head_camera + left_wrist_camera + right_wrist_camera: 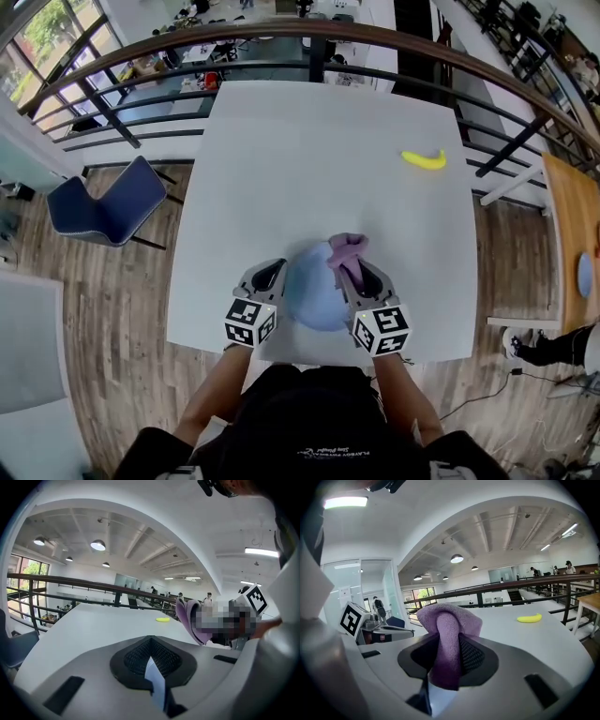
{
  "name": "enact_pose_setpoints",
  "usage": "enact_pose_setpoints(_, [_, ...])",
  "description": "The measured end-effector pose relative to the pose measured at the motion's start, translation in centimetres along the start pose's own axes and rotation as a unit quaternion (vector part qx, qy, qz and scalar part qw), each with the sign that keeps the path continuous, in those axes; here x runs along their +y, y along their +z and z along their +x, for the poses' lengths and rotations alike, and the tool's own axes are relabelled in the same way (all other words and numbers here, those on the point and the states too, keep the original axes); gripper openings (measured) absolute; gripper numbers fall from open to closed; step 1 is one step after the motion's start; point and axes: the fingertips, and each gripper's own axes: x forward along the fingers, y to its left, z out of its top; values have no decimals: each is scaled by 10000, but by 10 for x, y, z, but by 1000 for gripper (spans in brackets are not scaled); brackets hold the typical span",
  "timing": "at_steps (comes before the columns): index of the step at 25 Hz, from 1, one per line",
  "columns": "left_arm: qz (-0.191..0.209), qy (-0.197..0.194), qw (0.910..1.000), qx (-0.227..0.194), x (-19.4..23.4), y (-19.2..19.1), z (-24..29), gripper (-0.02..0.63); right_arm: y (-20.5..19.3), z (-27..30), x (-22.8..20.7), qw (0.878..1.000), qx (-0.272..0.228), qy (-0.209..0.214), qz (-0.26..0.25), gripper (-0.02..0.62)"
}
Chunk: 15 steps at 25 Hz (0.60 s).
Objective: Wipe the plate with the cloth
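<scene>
A light blue plate (314,291) sits between my two grippers near the table's front edge. My left gripper (272,276) is shut on the plate's left rim. In the left gripper view that rim shows as a thin blue sliver (157,684) pinched in the jaws. My right gripper (357,273) is shut on a purple cloth (346,251), which bunches over the plate's right side. In the right gripper view the cloth (447,641) stands up from between the jaws. The left gripper view shows the cloth (190,618) hanging just to the right.
A yellow banana (424,159) lies at the far right of the white table (319,169). It also shows in the right gripper view as a banana (528,618). A dark railing (141,66) runs behind the table. A blue chair (108,206) stands at the left.
</scene>
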Motion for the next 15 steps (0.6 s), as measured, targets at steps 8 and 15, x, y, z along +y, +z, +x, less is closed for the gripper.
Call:
enact_pose_setpoints(8, [-195,196,9992,273,13,-34,6,7,-45,22,-2,9988,475,95,28,117])
enact_pose_setpoints(15, [-229,254,9986,415,29,-54,9,7,-67,50,5,9975,681,177,7,116])
